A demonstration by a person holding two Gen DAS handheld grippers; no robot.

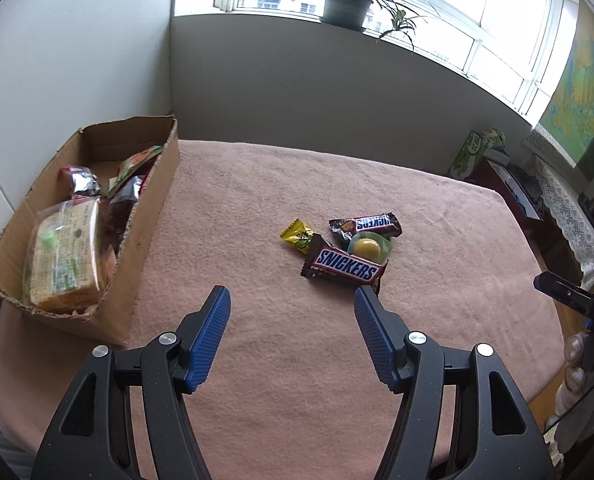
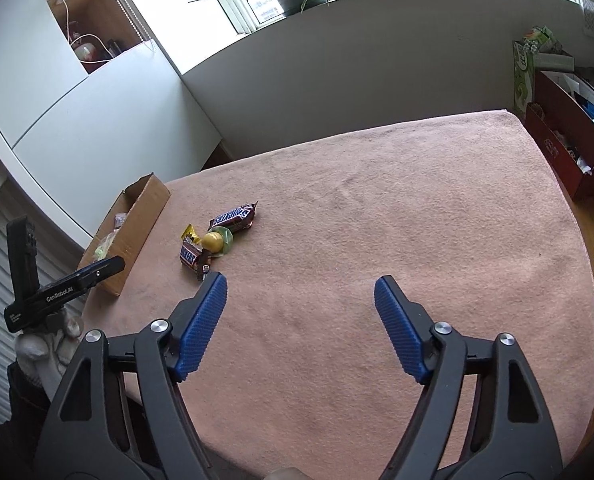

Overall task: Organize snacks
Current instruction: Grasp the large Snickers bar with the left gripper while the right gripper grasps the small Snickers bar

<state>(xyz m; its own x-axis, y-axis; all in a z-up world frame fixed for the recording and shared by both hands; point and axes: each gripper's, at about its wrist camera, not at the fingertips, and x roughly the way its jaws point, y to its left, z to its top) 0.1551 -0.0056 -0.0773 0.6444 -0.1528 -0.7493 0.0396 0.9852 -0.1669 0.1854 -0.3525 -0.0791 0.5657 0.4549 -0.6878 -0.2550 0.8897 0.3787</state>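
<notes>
The left tool (image 1: 293,300) stands about half open with nothing between its blue pads (image 1: 211,336), hovering above the pink-covered table (image 1: 437,320); the right tool (image 2: 301,292) is likewise parted and empty, its pads clear of everything. The loose snacks lie in one small cluster on the cloth: a near Snickers bar (image 1: 345,266), a second Snickers bar (image 1: 367,224) behind it, a yellow-wrapped candy (image 1: 297,236) touching the near bar's left end, and a round yellow sweet in a clear green wrapper (image 1: 371,248) tucked between the two bars. From the left tool the near bar lies just ahead and slightly to the right, almost at its right fingertip, with its long axis running across the view and tilted a little; the jaws as they stand would meet it end to end, so a grip across its width probably needs some turn of the wrist. From the right tool the cluster (image 2: 217,240) sits ahead and well to the left, just beyond its left fingertip; the left hand looks the nearer one. The cardboard box (image 1: 149,216) stands at the table's left edge, open-topped, already holding a clear pack of pale biscuits or cake (image 1: 65,264) and several darker and red-green packets (image 1: 129,176); the cluster is still outside it.
</notes>
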